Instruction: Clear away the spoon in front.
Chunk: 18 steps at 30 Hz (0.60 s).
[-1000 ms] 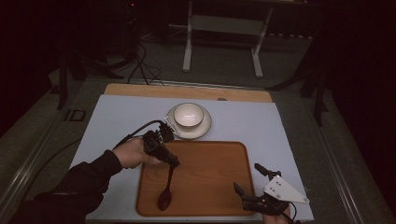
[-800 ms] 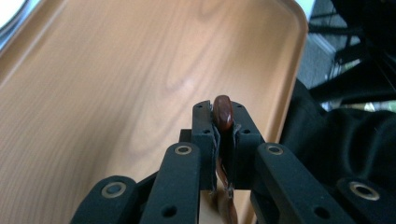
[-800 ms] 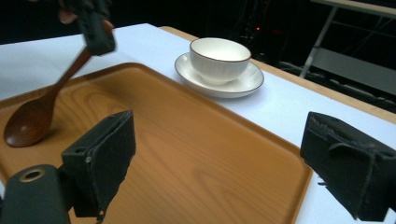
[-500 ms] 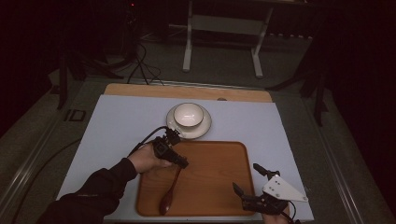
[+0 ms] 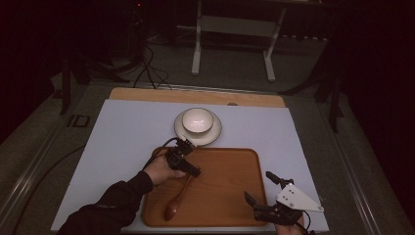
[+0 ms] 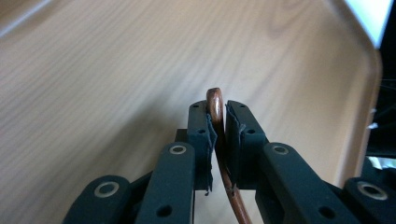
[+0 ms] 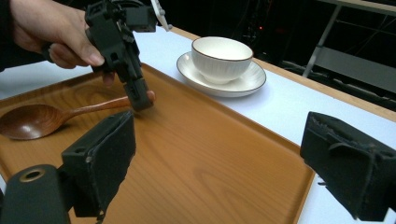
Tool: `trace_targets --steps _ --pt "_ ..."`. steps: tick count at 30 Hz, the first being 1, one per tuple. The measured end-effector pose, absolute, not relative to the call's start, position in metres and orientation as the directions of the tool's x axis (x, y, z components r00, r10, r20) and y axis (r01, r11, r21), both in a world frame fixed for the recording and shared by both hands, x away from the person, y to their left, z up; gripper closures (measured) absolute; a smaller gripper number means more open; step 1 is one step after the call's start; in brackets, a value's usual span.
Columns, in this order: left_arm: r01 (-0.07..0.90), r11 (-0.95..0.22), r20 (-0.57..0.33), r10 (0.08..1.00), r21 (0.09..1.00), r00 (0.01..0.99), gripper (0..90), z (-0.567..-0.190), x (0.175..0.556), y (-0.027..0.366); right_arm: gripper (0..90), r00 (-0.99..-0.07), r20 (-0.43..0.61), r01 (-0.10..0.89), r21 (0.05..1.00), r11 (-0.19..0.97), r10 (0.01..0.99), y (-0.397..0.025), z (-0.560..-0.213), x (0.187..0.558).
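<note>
The wooden spoon (image 5: 177, 200) is lying on the wooden tray (image 5: 225, 196), its bowl toward the person's near edge and its handle running up toward the middle of the tray, where the left gripper (image 5: 192, 170) is closing on the handle's tip. The tray is sitting on the white-covered tabletop (image 5: 122, 127), and just beyond its far rim a white bowl (image 5: 197, 120) is standing on a saucer (image 5: 213, 134).

In the left gripper view the jaws are nearly together, pinching the rounded end of the handle between their pads (image 6: 209, 135). The hold is right at the tip, so the heavy bowl of the spoon is likely to swing down if it is lifted quickly. A slow, level raise looks wise, keeping the squeeze firm so the smooth handle is not slipping through.

The right gripper (image 5: 266, 196) is hovering over the tray's near right corner, its jaws standing wide apart and holding nothing; it is well apart from the spoon. It could be steadying the tray if that starts sliding.

If the spoon is meant for the bowl, the lift needs to be clearing the tray rim and the saucer's edge.
</note>
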<state>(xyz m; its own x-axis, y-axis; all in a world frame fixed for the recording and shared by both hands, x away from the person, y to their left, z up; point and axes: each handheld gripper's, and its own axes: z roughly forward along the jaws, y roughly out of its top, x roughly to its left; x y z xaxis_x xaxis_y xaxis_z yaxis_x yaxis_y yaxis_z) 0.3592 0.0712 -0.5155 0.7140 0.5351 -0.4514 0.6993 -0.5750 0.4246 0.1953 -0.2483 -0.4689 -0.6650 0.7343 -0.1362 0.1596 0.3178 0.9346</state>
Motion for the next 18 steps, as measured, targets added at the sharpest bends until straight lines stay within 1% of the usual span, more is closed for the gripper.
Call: trace_targets --steps 9,13,15,18 --pt "0.701 -0.566 -0.4 0.576 0.433 0.713 77.6 -0.523 0.363 0.076 10.3 -0.668 -0.133 0.165 0.933 0.321 0.732 -0.248 -0.469 0.195" --pt "0.703 -0.561 -0.374 0.597 0.437 0.709 73.2 -0.523 0.365 0.081 10.4 -0.671 -0.132 0.166 0.932 0.321 0.73 -0.248 -0.469 0.196" --pt "0.705 -0.557 -0.367 0.605 0.439 0.707 69.3 -0.523 0.365 0.083 10.4 -0.671 -0.131 0.167 0.932 0.321 0.73 -0.248 -0.469 0.196" --pt "0.704 -0.557 -0.352 0.614 0.442 0.707 68.4 -0.522 0.366 0.085 10.4 -0.672 -0.131 0.167 0.932 0.321 0.729 -0.248 -0.469 0.196"
